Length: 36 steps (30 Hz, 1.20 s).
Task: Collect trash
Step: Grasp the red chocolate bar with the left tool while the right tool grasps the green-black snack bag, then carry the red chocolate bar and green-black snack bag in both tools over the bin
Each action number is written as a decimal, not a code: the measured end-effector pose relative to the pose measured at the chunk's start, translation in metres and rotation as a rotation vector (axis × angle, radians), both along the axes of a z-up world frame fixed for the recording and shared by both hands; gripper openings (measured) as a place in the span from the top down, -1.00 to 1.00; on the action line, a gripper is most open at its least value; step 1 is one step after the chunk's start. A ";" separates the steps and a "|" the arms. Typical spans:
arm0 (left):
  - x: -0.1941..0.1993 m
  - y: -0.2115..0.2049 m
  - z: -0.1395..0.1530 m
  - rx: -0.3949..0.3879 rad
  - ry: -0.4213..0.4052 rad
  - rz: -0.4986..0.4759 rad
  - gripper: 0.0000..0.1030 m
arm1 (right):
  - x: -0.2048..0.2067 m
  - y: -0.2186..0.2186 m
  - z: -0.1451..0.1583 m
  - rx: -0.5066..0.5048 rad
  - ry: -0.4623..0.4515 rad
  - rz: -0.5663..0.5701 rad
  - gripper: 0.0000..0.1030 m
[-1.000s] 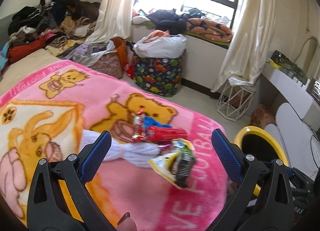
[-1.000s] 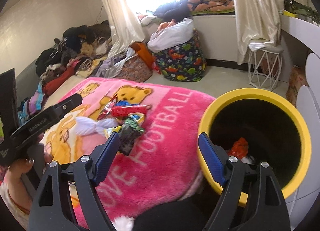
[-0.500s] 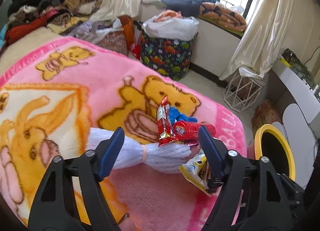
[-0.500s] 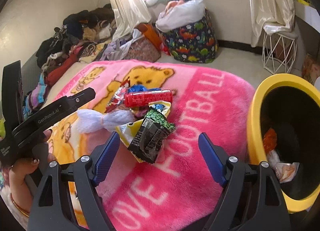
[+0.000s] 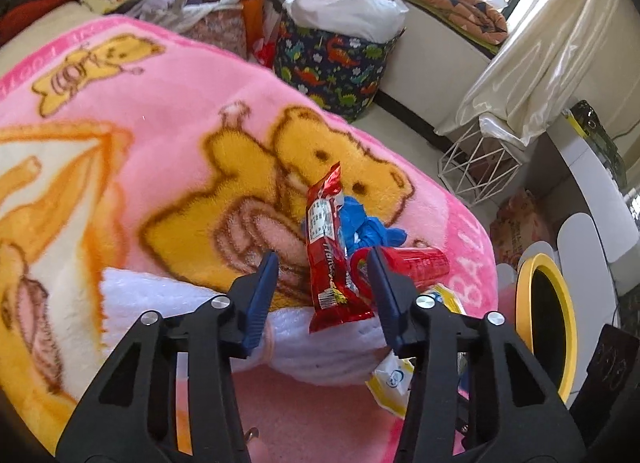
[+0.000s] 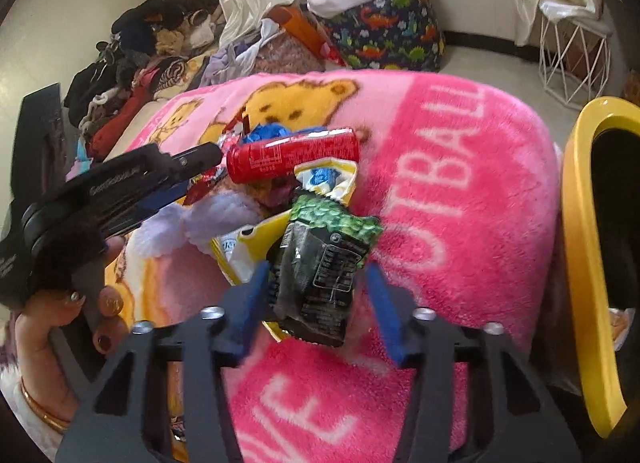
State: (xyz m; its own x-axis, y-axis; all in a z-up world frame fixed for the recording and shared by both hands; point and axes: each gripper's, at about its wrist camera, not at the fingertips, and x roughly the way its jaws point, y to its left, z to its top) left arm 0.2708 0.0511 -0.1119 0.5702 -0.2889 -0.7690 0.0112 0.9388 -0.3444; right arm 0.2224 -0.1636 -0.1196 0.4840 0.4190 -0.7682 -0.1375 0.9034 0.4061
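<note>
A pile of trash lies on a pink teddy-bear blanket [image 5: 120, 111]. My left gripper [image 5: 323, 279] is open, its jaws on either side of a red snack wrapper [image 5: 326, 259]. Behind the wrapper lie a blue crumpled piece [image 5: 366, 229] and a red can [image 5: 416, 265]. My right gripper [image 6: 318, 289] is open around a black-and-green snack packet [image 6: 320, 263], which rests on a yellow-and-white wrapper [image 6: 248, 247]. The red can [image 6: 292, 155] and a white bundle [image 6: 200, 223] lie beyond it. The yellow bin [image 6: 580, 263] stands at the right.
A dinosaur-print basket [image 5: 332, 59] with a white bag stands on the floor past the bed. A white wire stand [image 5: 480, 167] is near the curtain. Clothes are heaped at the far left [image 6: 136, 63]. The left gripper's body [image 6: 100, 195] crosses the right wrist view.
Both grippers have moved forward and down to the trash pile and have narrowed. The left now brackets the red wrapper, the right brackets the black-and-green packet.
</note>
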 end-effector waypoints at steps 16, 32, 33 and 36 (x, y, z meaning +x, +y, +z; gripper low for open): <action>-0.045 -0.002 0.001 -0.034 -0.048 0.013 0.75 | -0.037 -0.018 0.022 0.042 -0.065 0.081 0.63; -0.114 0.007 0.041 -0.049 -0.173 0.040 0.75 | -0.066 -0.021 0.050 0.038 -0.151 0.125 0.63; -0.117 0.006 0.043 -0.042 -0.181 0.038 0.75 | -0.068 -0.022 0.053 0.040 -0.161 0.128 0.63; -0.125 0.004 0.048 -0.041 -0.196 0.034 0.75 | -0.071 -0.021 0.062 0.046 -0.179 0.128 0.63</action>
State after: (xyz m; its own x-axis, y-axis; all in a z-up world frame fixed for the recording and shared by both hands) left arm 0.1462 0.0549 -0.0637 0.7176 -0.2955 -0.6306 0.0501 0.9251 -0.3764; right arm 0.1516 -0.1848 -0.0579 0.5517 0.5187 -0.6531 -0.3237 0.8549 0.4055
